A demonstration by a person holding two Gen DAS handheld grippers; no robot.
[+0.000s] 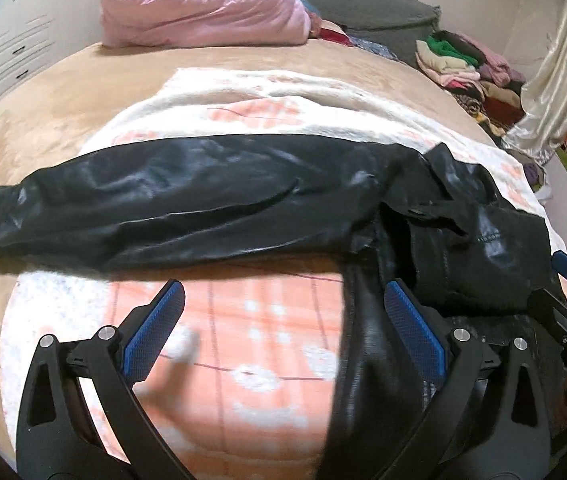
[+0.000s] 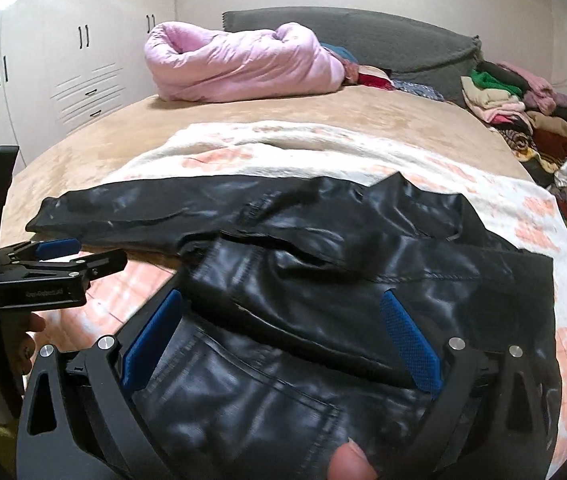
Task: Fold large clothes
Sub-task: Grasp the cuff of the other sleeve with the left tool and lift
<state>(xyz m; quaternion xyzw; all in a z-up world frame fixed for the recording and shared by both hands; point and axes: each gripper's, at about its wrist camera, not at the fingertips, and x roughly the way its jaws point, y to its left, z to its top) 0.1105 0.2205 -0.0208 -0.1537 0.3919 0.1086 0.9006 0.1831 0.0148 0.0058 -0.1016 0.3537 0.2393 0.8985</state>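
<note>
On the bed [image 2: 131, 136], black trousers [image 2: 283, 264]; both hand-held grippers [image 1: 283, 312] [image 2: 279, 320] gape; lettering unreadable.

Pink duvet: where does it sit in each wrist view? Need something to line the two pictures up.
Left wrist view: the pink duvet is bundled at top centre-left, on the far end of the bed, cut by the frame's upper edge.
Right wrist view: the pink duvet sits upper centre, fully in frame, in front of the grey headboard.
Shared landmark: the pile of clothes at the bed's far right.
</note>
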